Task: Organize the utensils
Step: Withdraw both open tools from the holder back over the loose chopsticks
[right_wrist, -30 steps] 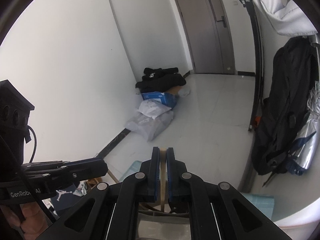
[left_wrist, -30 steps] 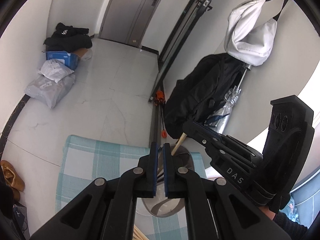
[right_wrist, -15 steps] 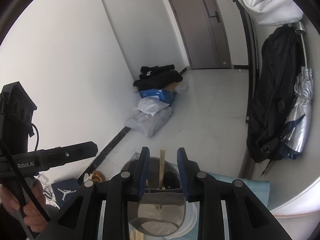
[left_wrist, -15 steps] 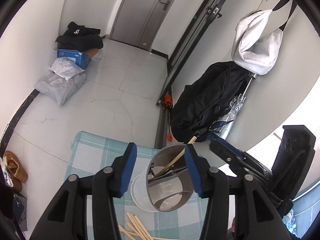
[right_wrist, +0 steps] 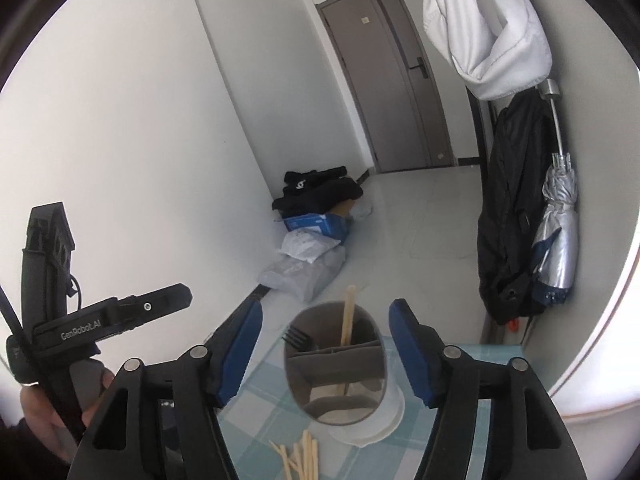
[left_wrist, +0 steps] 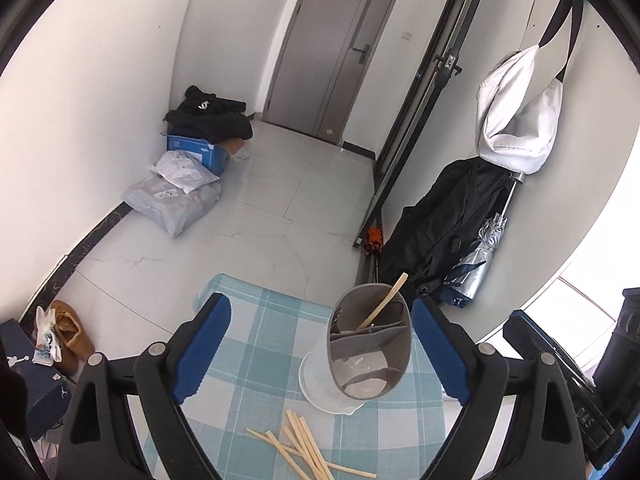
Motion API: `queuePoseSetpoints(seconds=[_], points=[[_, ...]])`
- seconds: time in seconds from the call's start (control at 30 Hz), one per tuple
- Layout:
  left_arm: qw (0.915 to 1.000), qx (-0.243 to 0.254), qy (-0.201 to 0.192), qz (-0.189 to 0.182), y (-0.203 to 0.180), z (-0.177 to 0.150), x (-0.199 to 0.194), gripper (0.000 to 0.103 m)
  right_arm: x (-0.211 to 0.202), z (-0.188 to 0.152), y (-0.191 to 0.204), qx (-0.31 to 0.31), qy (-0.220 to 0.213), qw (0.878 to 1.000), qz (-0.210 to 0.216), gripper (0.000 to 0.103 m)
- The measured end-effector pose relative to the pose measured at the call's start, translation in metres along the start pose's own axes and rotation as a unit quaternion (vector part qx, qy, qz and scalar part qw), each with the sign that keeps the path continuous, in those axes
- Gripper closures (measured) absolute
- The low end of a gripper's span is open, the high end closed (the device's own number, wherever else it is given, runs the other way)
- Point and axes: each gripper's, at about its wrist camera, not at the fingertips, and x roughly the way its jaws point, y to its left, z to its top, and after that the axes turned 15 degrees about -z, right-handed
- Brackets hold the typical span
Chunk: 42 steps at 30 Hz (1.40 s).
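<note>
Your left gripper (left_wrist: 322, 342): jaws just spread wide, gripping nothing. Your right gripper (right_wrist: 326, 350): likewise just released, empty. Loose chopsticks (left_wrist: 308, 446) at 6 o'clock on checked cloth (left_wrist: 256, 344). Utensil holder (left_wrist: 370, 346) at 12 o'clock, upright, containing one chopstick (right_wrist: 347, 320) and fork (right_wrist: 298, 338).

The lower ends of the wooden sticks (left_wrist: 310, 450) lying in front of the utensil holder (left_wrist: 370, 354) are cut off by the bottom edge in the right wrist view, and their count cannot be told. Inside the holder, the lower part of the upright chopstick (right_wrist: 347, 330) and all but the tines of the fork (right_wrist: 298, 338) are hidden by the grey dividers. To the left of the holder, only part of the person's hand (right_wrist: 48, 408) is seen, the rest being covered by the device and cut off by the frame.
</note>
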Motion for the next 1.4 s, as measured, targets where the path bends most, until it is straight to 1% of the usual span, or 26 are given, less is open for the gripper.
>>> queuePoseSetpoints(seconds=[0.1, 0.13, 0.17, 0.33, 0.5, 0.6, 0.73, 0.83, 0.87, 0.97, 1.1, 1.4], points=[[0.9998, -0.002, -0.016, 0.013, 0.002, -0.007, -0.012, 0.005, -0.015, -0.011, 0.007, 0.0, -0.006, 1.0, -0.003, 0.034], [0.9995, -0.006, -0.022, 0.022, 0.003, -0.011, -0.017, 0.002, -0.019, -0.015, 0.009, -0.002, -0.007, 1.0, -0.003, 0.034], [0.9992, -0.009, -0.028, 0.026, 0.005, -0.014, -0.021, 0.001, -0.024, -0.02, 0.012, -0.005, -0.011, 1.0, -0.006, 0.034], [0.9987, 0.001, -0.034, 0.038, 0.005, -0.03, -0.032, 0.001, -0.039, -0.037, 0.019, -0.005, -0.022, 1.0, -0.013, 0.028], [0.9976, 0.016, -0.043, 0.051, 0.003, -0.048, -0.042, 0.001, -0.046, -0.056, 0.024, -0.01, -0.019, 1.0, -0.021, 0.025], [0.9975, 0.019, -0.043, 0.053, 0.007, -0.058, -0.046, 0.001, -0.048, -0.068, 0.028, -0.016, -0.016, 0.999, -0.033, 0.021], [0.997, 0.022, -0.045, 0.06, 0.013, -0.072, -0.047, 0.001, -0.049, -0.083, 0.032, -0.022, -0.01, 0.999, -0.038, 0.019], [0.9944, 0.029, -0.054, 0.087, 0.017, -0.083, -0.047, 0.001, -0.047, -0.095, 0.034, -0.029, -0.002, 0.999, -0.037, 0.019], [0.9941, 0.03, -0.054, 0.089, 0.018, -0.087, -0.046, 0.001, -0.045, -0.099, 0.035, -0.032, 0.001, 0.999, -0.04, 0.019], [0.994, 0.027, -0.05, 0.094, 0.024, -0.097, -0.04, 0.001, -0.041, -0.113, 0.033, -0.037, 0.011, 0.998, -0.04, 0.019], [0.9943, 0.019, -0.034, 0.099, 0.033, -0.108, -0.03, 0.001, -0.03, -0.132, 0.03, -0.044, 0.035, 0.997, -0.052, 0.019], [0.995, -0.014, 0.004, 0.099, 0.057, -0.129, -0.008, 0.001, -0.003, -0.158, 0.024, -0.058, 0.093, 0.991, -0.078, 0.019]])
